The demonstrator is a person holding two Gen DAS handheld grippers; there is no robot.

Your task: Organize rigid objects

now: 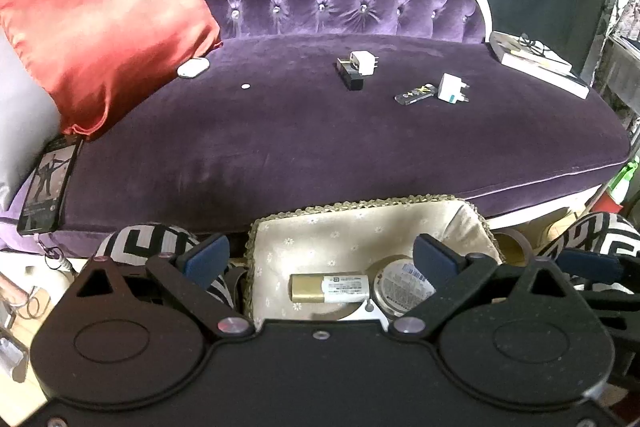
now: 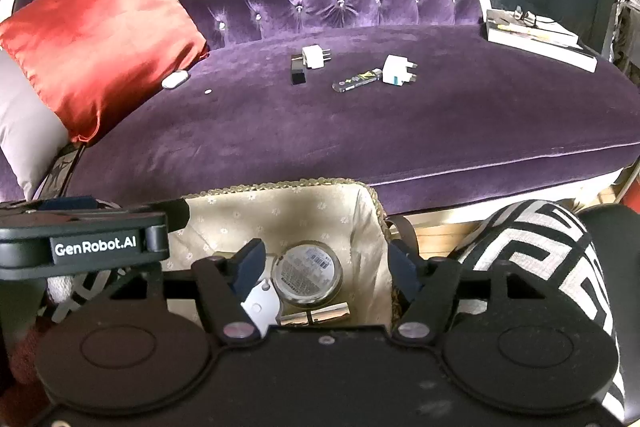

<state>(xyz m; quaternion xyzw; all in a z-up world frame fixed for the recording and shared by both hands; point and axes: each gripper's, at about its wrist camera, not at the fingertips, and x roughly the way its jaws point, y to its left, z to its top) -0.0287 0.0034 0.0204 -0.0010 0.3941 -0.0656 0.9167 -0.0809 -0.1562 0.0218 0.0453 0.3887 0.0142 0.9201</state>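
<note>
A cream fabric-lined basket point(image 1: 360, 223) point(image 2: 280, 203) stands in front of the purple sofa point(image 1: 320, 139) point(image 2: 360, 131). It holds a round tin point(image 1: 404, 285) point(image 2: 307, 273), a gold tube point(image 1: 328, 287) and a white plug point(image 2: 262, 303). On the seat lie a white adapter point(image 1: 363, 62) point(image 2: 315, 56) on a black block point(image 1: 351, 77) point(image 2: 298, 71), a clear lighter point(image 1: 414, 93) point(image 2: 356, 79), a white three-pin plug point(image 1: 452, 87) point(image 2: 398, 69), a white oval case point(image 1: 193, 67) point(image 2: 175, 79) and a coin point(image 1: 245, 87) point(image 2: 208, 91). My left gripper point(image 1: 322, 259) and right gripper point(image 2: 326, 269) hang open and empty over the basket.
A red satin cushion point(image 1: 100, 15) point(image 2: 100, 35) leans at the sofa's left end, with a dark booklet point(image 1: 48, 183) below it. Books with glasses point(image 1: 536, 63) point(image 2: 536, 35) lie at the right end. Black-and-white patterned pillows point(image 1: 152, 243) point(image 2: 540, 251) flank the basket.
</note>
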